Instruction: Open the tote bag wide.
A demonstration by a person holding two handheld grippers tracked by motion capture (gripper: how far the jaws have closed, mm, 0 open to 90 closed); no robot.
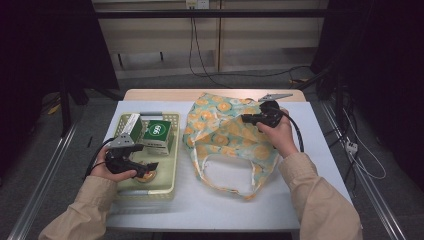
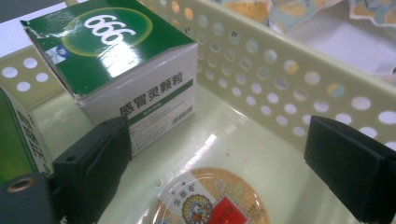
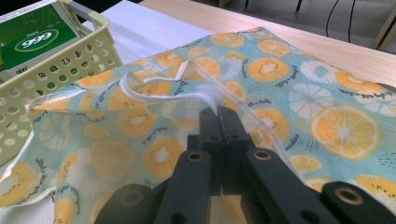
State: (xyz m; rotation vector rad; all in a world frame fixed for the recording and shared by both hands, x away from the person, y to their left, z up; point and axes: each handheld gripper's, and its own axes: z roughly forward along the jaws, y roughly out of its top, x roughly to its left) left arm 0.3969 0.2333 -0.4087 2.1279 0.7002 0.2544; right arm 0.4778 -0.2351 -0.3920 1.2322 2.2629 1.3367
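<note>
Left gripper: jaws spread wide and holding nothing, lowered into the near end of the basket, one jaw either side of the round tin on the basket floor; the pads are not on it.
Right gripper: jaws clamped shut on the white handle strap of the fruit-print bag, at the bag's far right.
Round tin: lies flat, printed lid up, at the near end of the basket, close to its right wall.
Boxes: a green 666 box stands just beyond the tin; a second green box leans at the far left of the basket.
Bag: spread flat on the white table cover, right of the basket, nearly touching it; its mouth faces the near edge.
Progress: judging by the layout, the work is packing the basket's goods into the bag. All three are in the basket, so nothing is packed yet. The tin looks first; closing on it, lifting and carrying remain.
Edges: the perforated right wall runs close by the right jaw and the 666 box stands close by the left jaw, so sideways room is tight.
Open room: clear above the basket and over the bag.
</note>
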